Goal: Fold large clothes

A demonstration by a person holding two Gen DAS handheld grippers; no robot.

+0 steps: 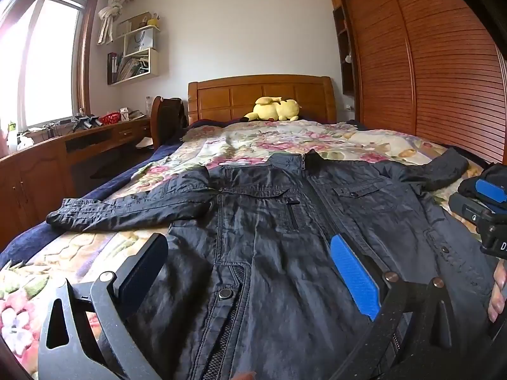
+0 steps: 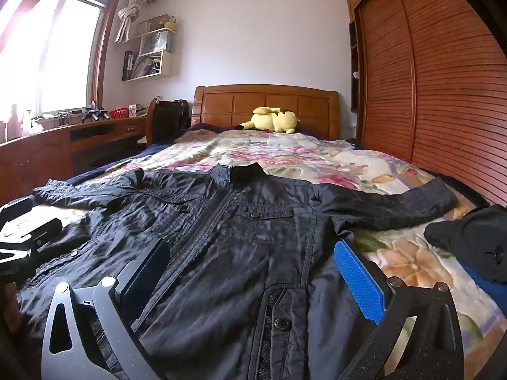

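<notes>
Left wrist view: dark jacket (image 1: 285, 221) spread flat, front up, on floral bedspread (image 1: 269, 142); left tool (image 1: 250, 272) jaws wide apart above its hem, gripping nothing.

Right wrist view: right tool (image 2: 253, 278) likewise spread wide over jacket, empty.

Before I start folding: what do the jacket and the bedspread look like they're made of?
Jacket: probably a thin synthetic or waxed-cotton shell; it shows a slight sheen and fine crinkles, plus metal-looking snaps. Bedspread: looks like quilted cotton, matte floral print with puffy stitched contours.
</notes>
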